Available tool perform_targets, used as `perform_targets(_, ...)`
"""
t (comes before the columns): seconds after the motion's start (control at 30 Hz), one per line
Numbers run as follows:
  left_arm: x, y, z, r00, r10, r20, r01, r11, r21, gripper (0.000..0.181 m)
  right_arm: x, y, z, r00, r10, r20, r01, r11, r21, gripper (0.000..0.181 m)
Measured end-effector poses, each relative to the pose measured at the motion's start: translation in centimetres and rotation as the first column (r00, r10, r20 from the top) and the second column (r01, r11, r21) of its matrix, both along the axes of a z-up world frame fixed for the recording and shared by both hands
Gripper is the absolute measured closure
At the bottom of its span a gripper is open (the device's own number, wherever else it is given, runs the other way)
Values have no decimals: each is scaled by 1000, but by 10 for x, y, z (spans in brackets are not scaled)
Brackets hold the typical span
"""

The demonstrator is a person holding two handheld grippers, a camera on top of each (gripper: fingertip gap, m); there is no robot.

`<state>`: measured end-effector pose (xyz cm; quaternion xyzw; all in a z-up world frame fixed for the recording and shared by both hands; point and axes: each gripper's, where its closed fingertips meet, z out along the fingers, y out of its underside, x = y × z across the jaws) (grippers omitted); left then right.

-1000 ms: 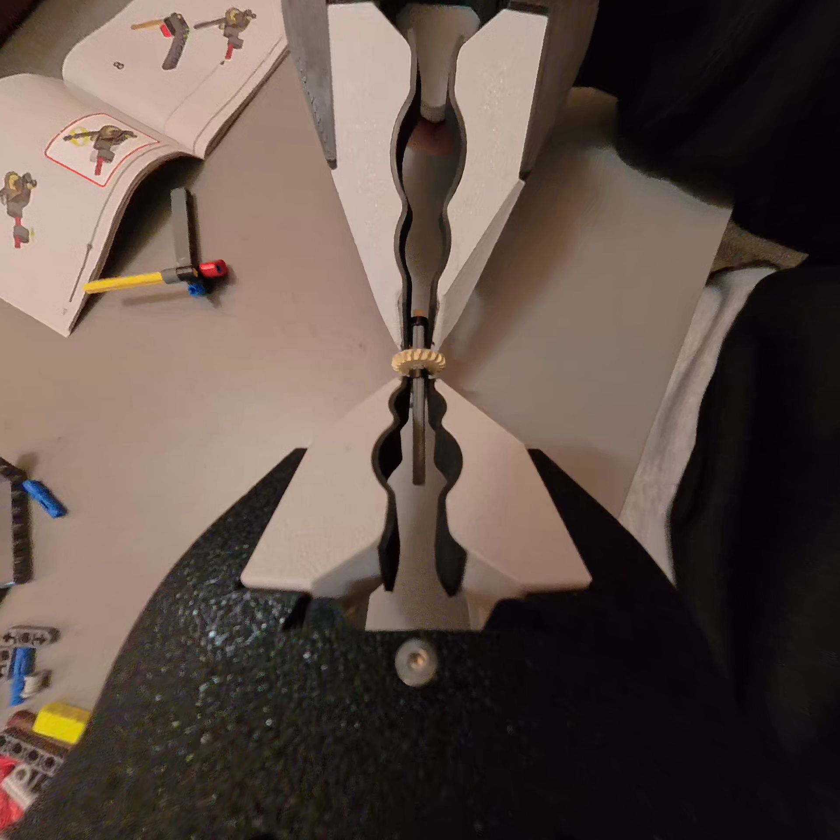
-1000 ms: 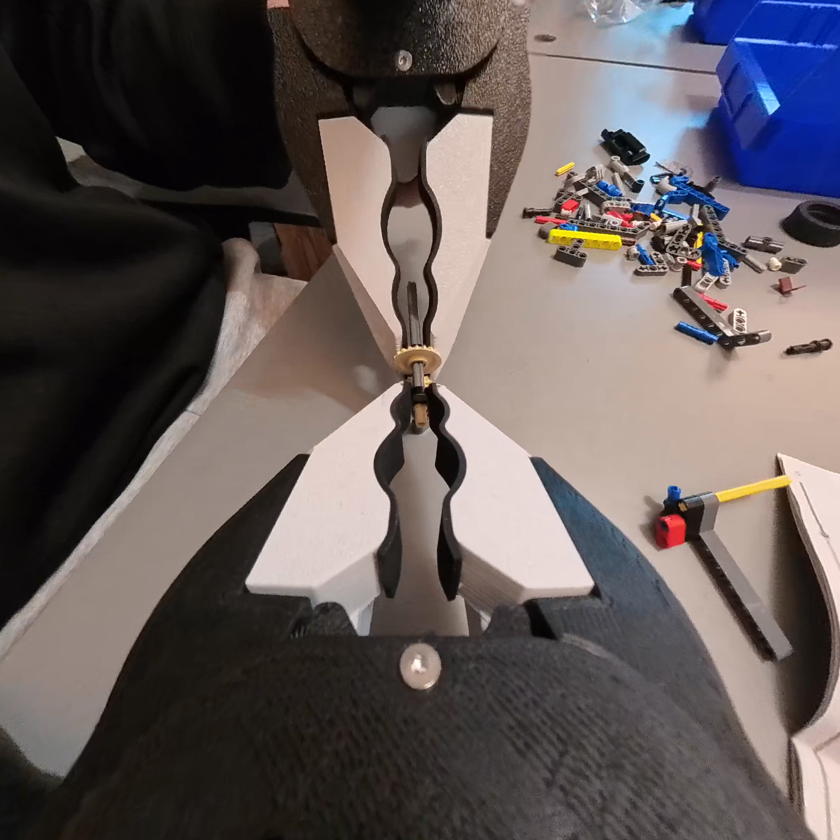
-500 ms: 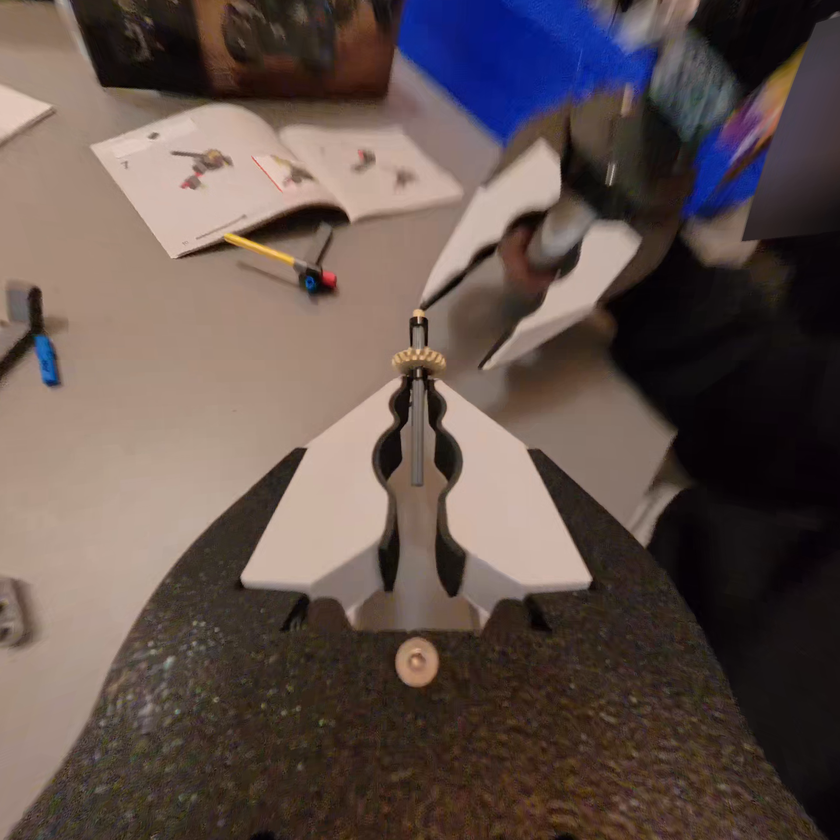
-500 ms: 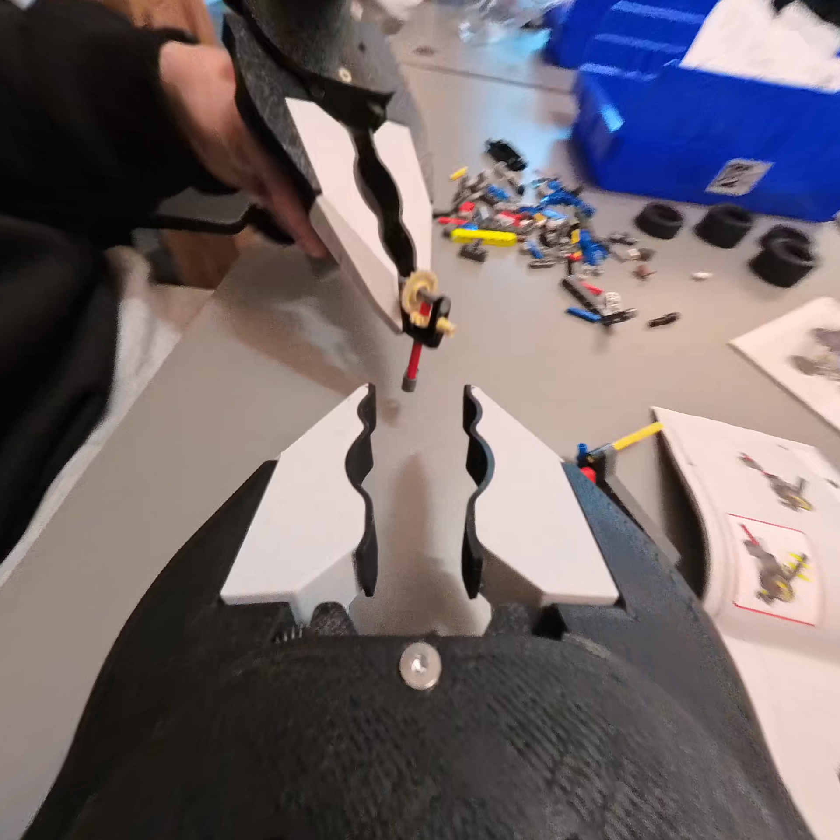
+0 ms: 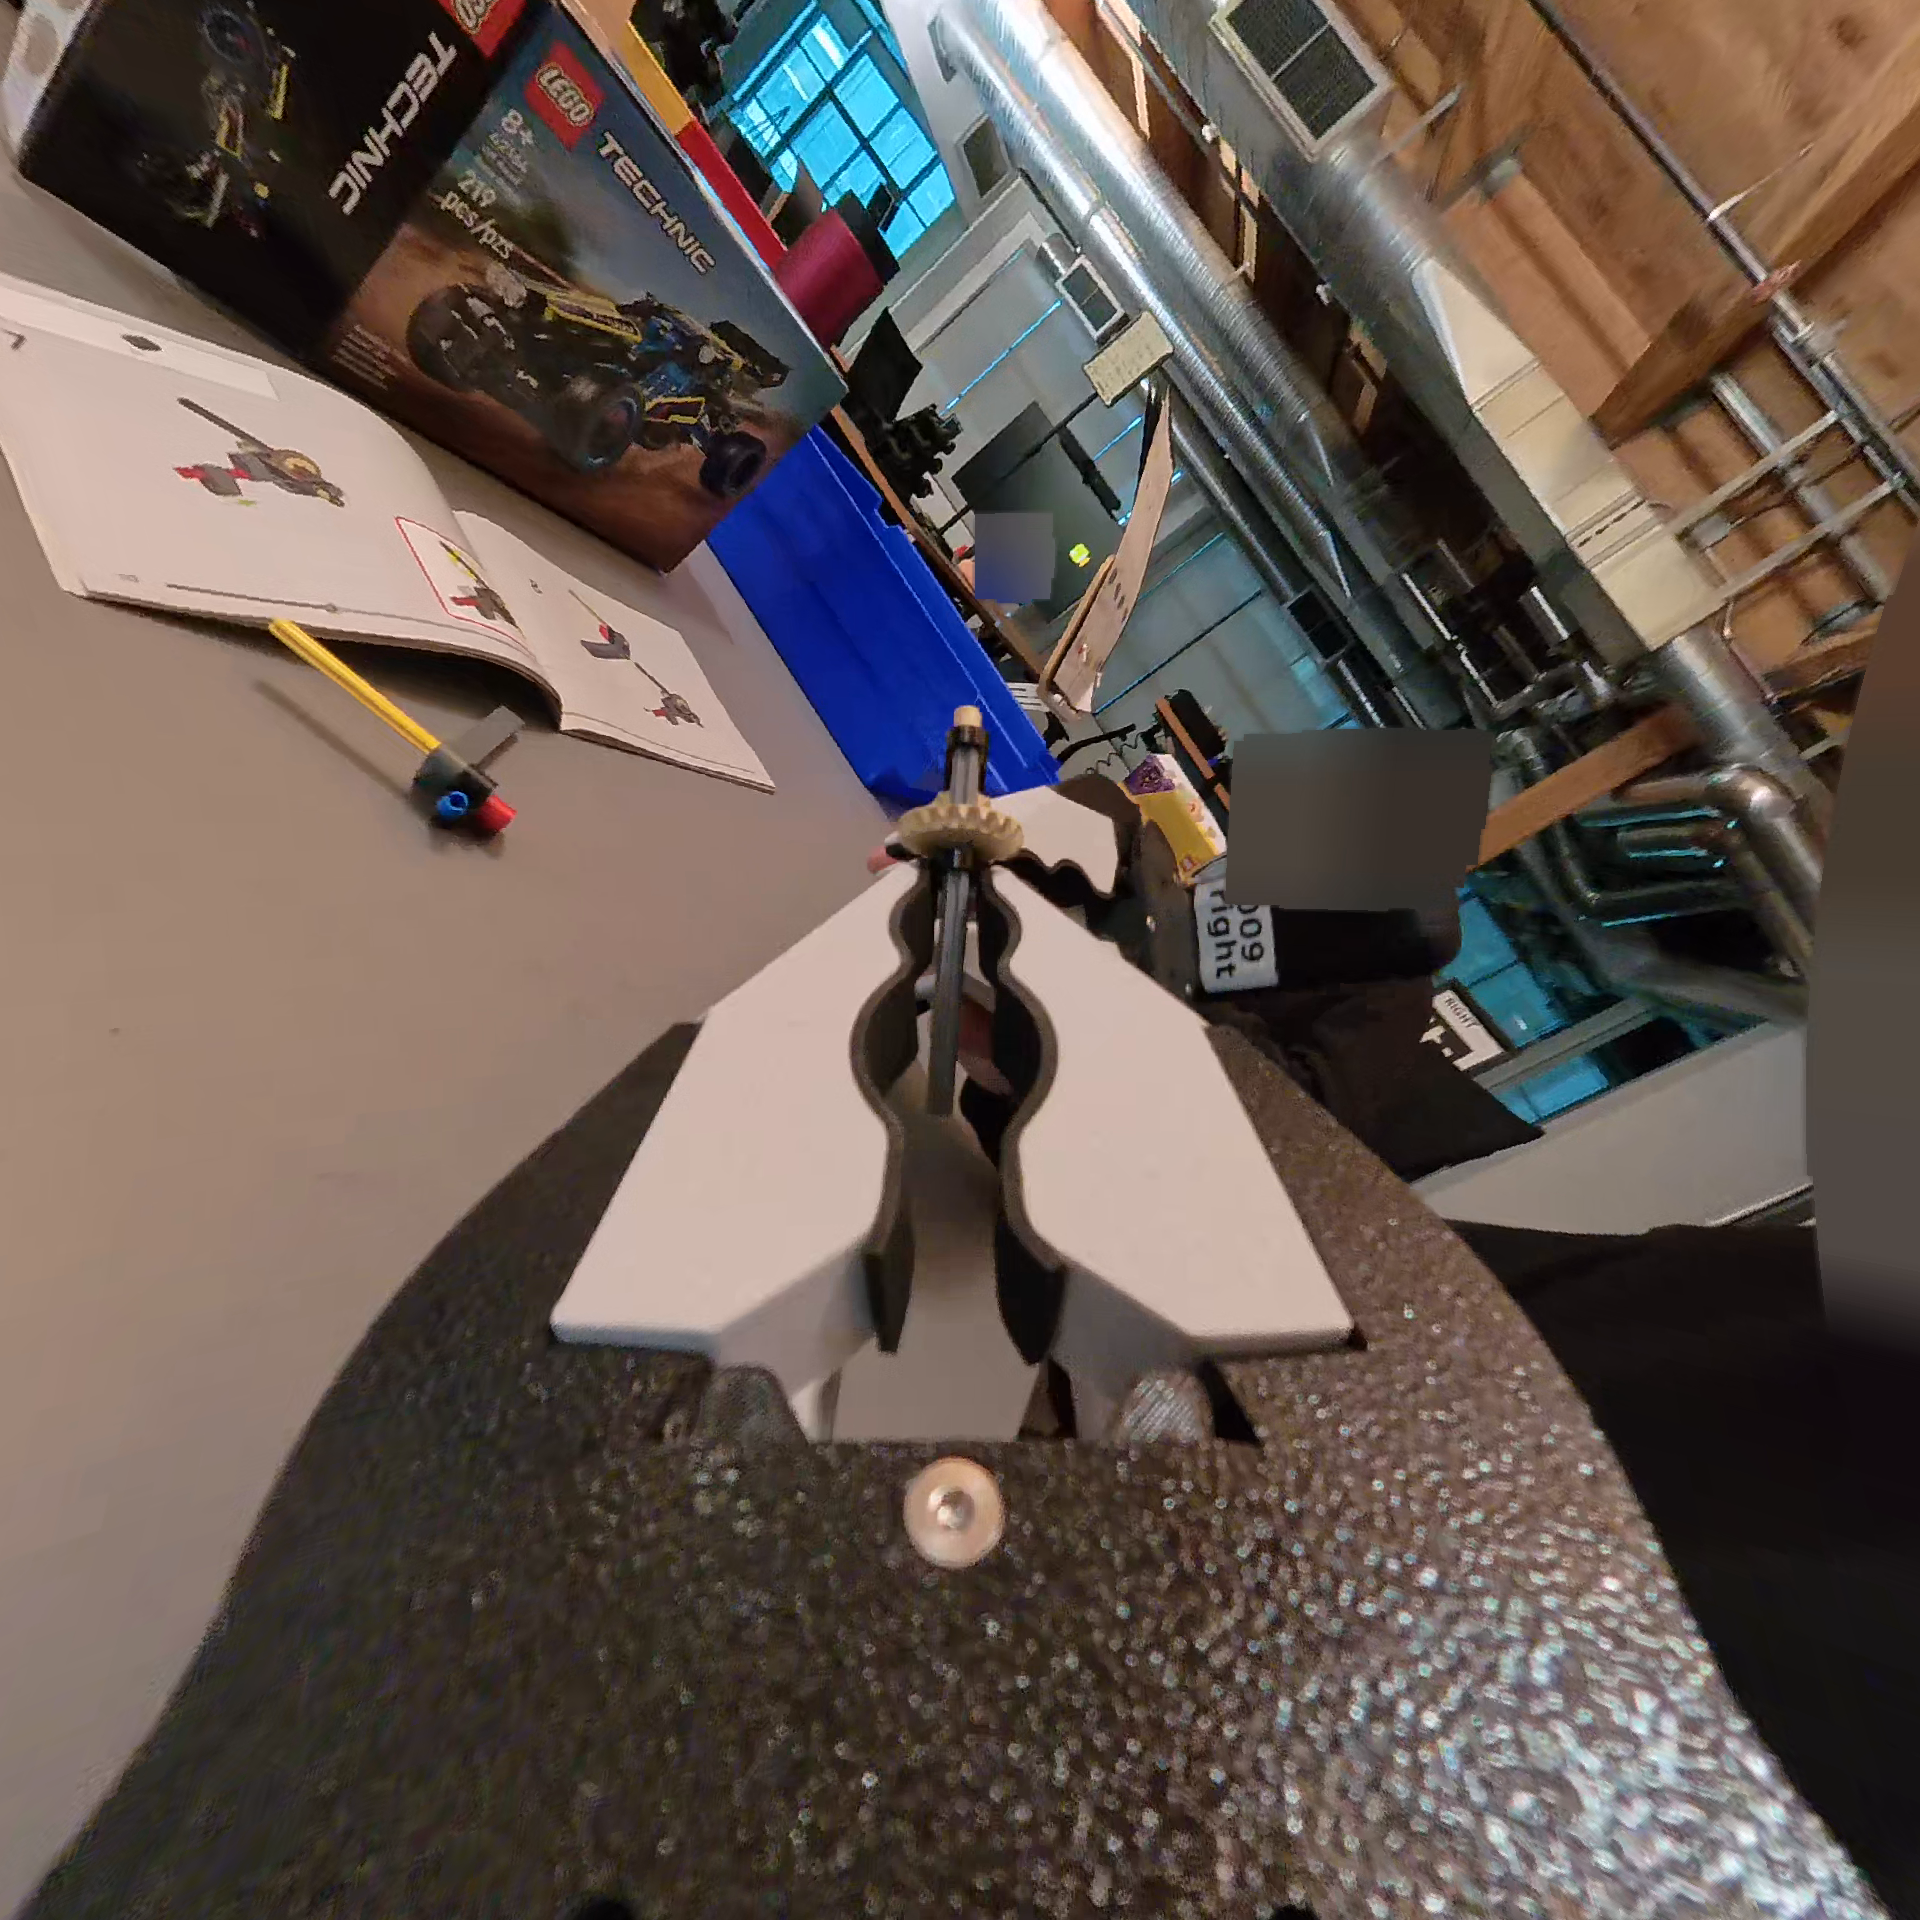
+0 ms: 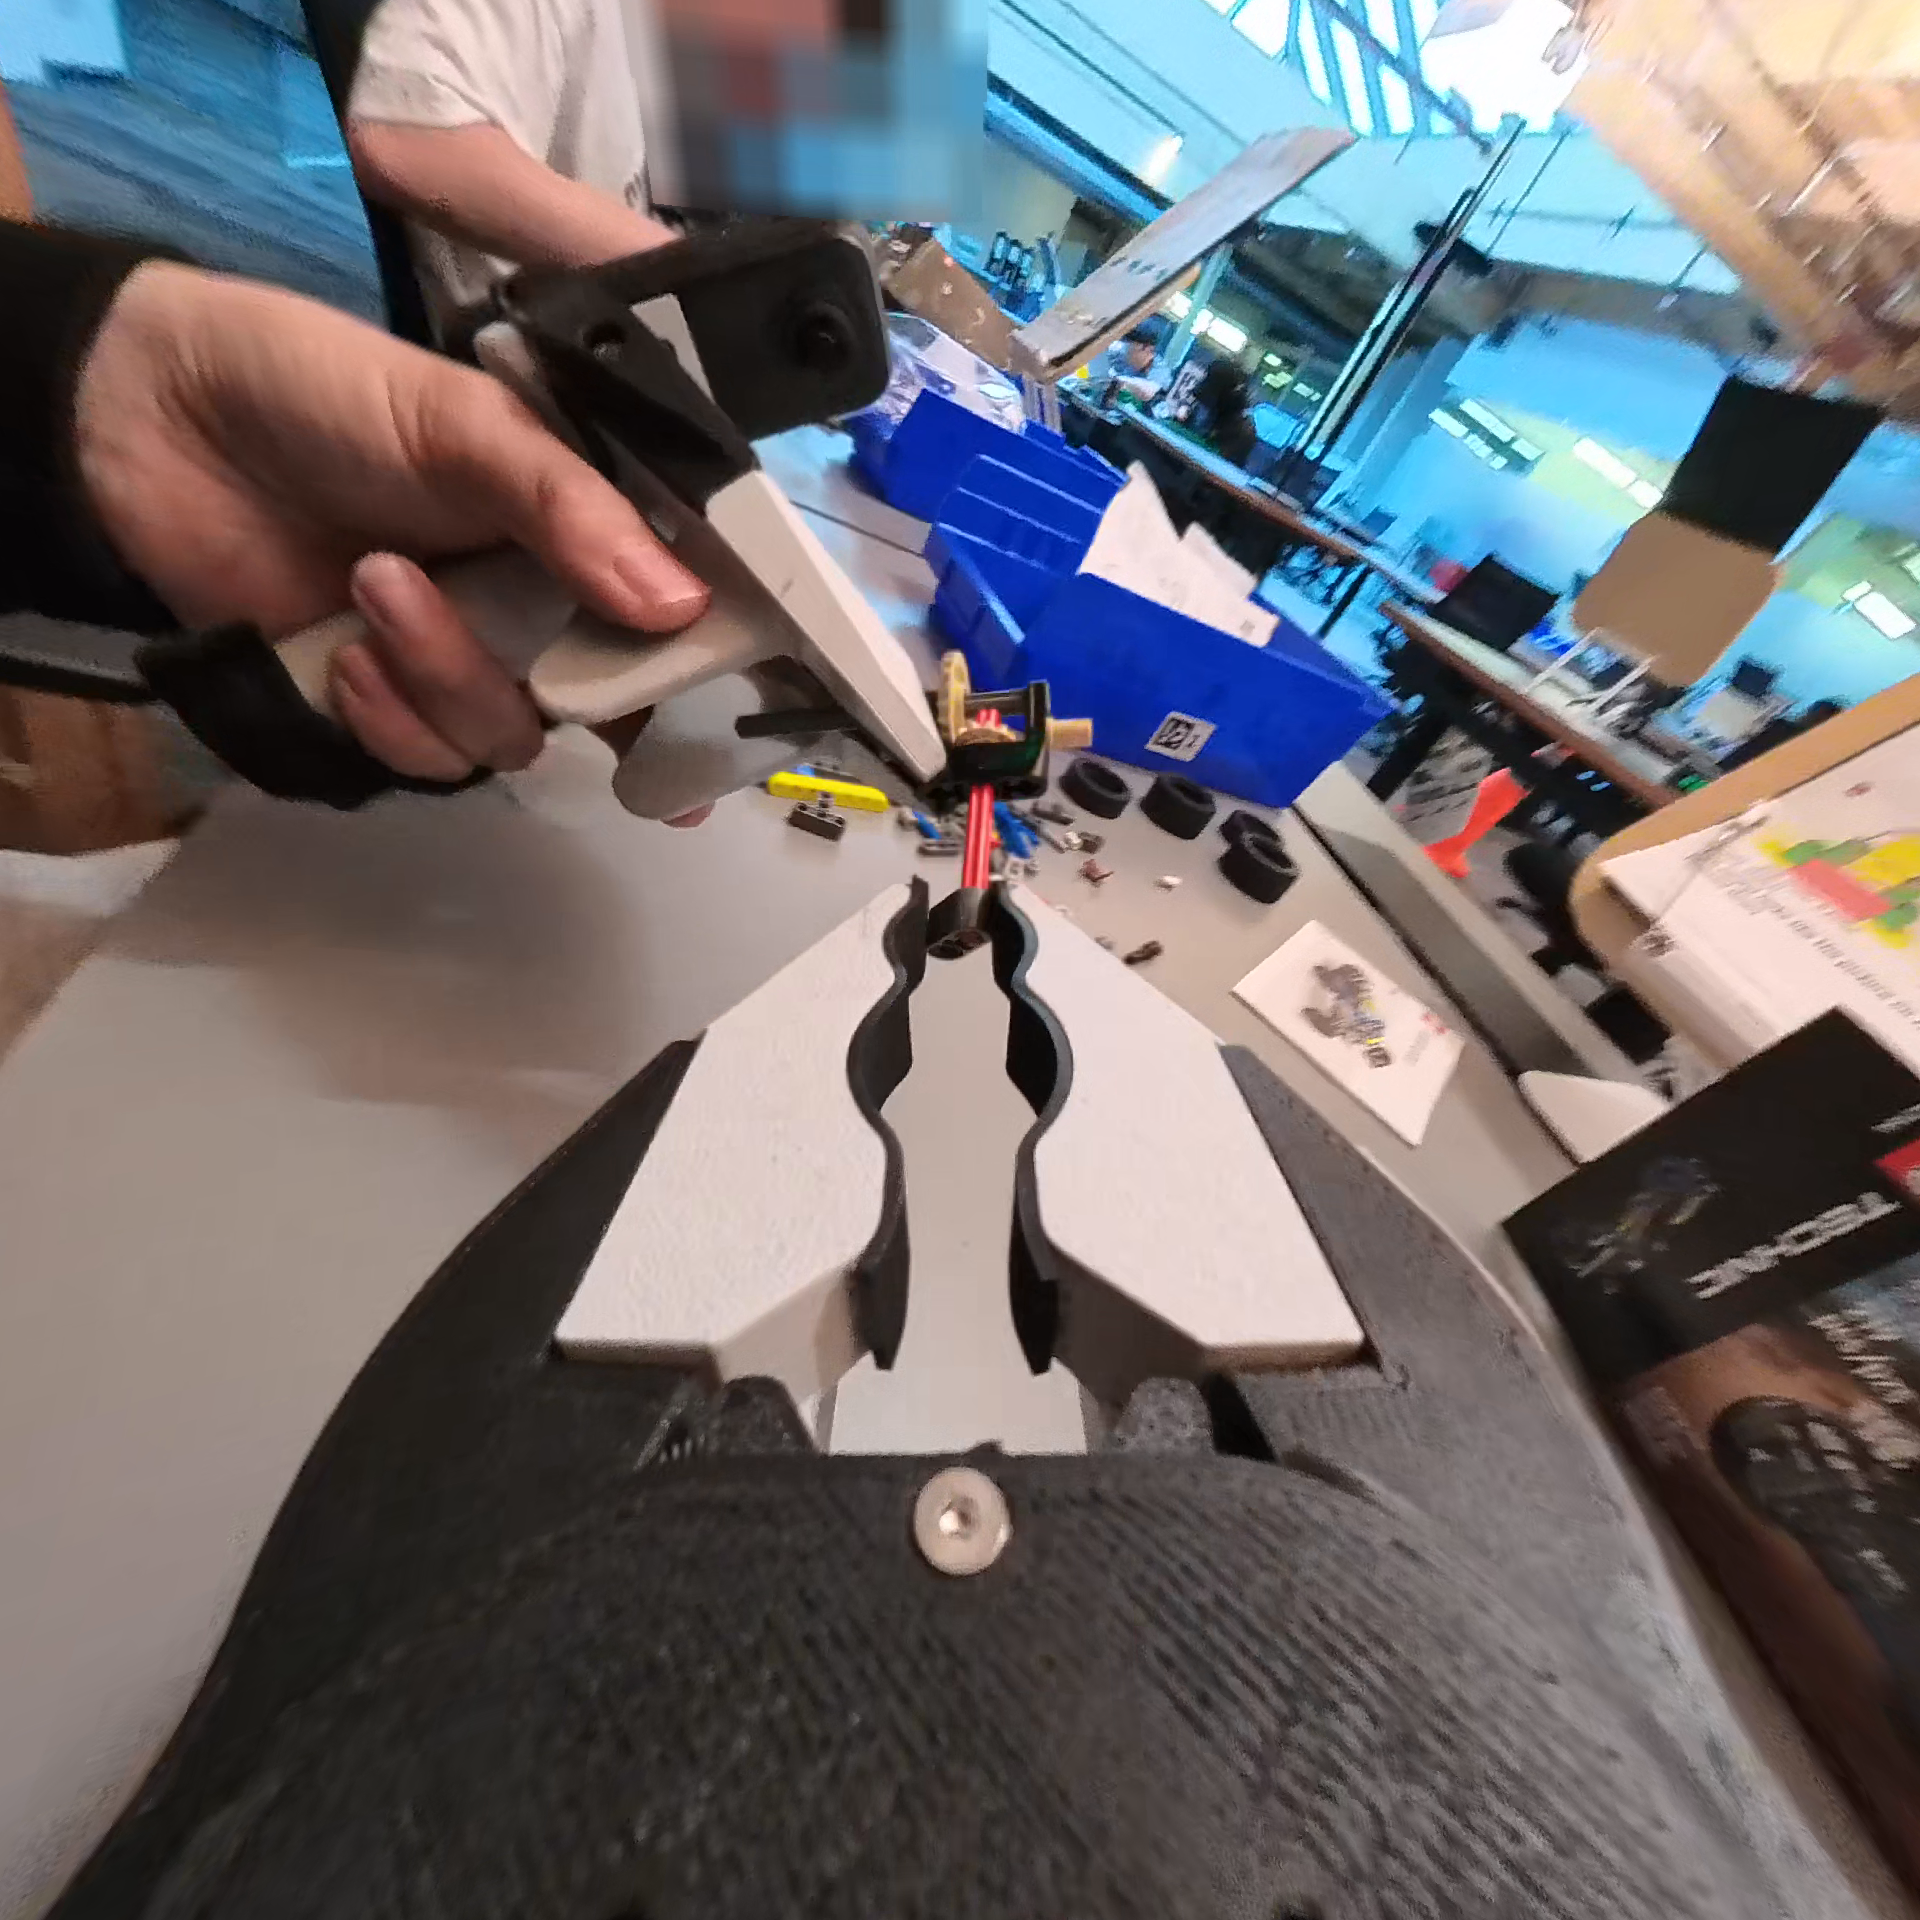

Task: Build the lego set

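Observation:
My left gripper (image 5: pixel 956 878) is shut on a dark axle (image 5: pixel 948 997) that carries a tan gear (image 5: pixel 958 828) just past its tips. In the right wrist view the left gripper (image 6: pixel 930 764), held in a hand, holds this small assembly in the air: the tan gear (image 6: pixel 954 686), a black frame (image 6: pixel 1013 740) and a red axle (image 6: pixel 977 831) hanging down. My right gripper (image 6: pixel 961 920) is closed on the black connector (image 6: pixel 958 928) at the red axle's lower end. One of its fingers (image 5: pixel 1081 831) shows behind the gear in the left wrist view.
On the grey table (image 5: pixel 260 1039) lie an open instruction booklet (image 5: pixel 260 488), a yellow-axle sub-assembly (image 5: pixel 457 784), the set's box (image 5: pixel 468 260) and blue bins (image 6: pixel 1143 644). A pile of loose pieces (image 6: pixel 831 795), black tyres (image 6: pixel 1174 805) and a leaflet (image 6: pixel 1351 1029) lie beyond the grippers. My left and right fingertips are right by each other.
Both grippers have risen and tilted up from the table. The right gripper let go of the axle, opened, and has now closed on the connector at the red axle's end. The left kept its hold.

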<state>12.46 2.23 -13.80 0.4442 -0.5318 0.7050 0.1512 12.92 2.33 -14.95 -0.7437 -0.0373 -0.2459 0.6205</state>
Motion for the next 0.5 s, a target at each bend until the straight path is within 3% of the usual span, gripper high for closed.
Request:
perform_targets(0.13,-1,0,0,997,-16,-71,13,999,-51,176,1,-1,1,982,-41,184,52,997,-52,171)
perform_targets(0.27,-3,0,2,988,-48,-148,27,990,-139,175,2,-2,6,916,-88,392,140,984,-106,170)
perform_targets(0.3,-3,0,2,989,-42,-143,22,991,-133,175,2,-2,5,926,-97,366,145,984,-106,170)
perform_targets(0.4,-5,2,5,1000,0,21,0,1000,-15,171,1,0,7,999,-49,17,49,999,1,171)
perform_targets(0.5,-13,4,12,952,-41,303,-37,968,248,142,-4,-6,10,928,104,-358,-57,989,140,171)
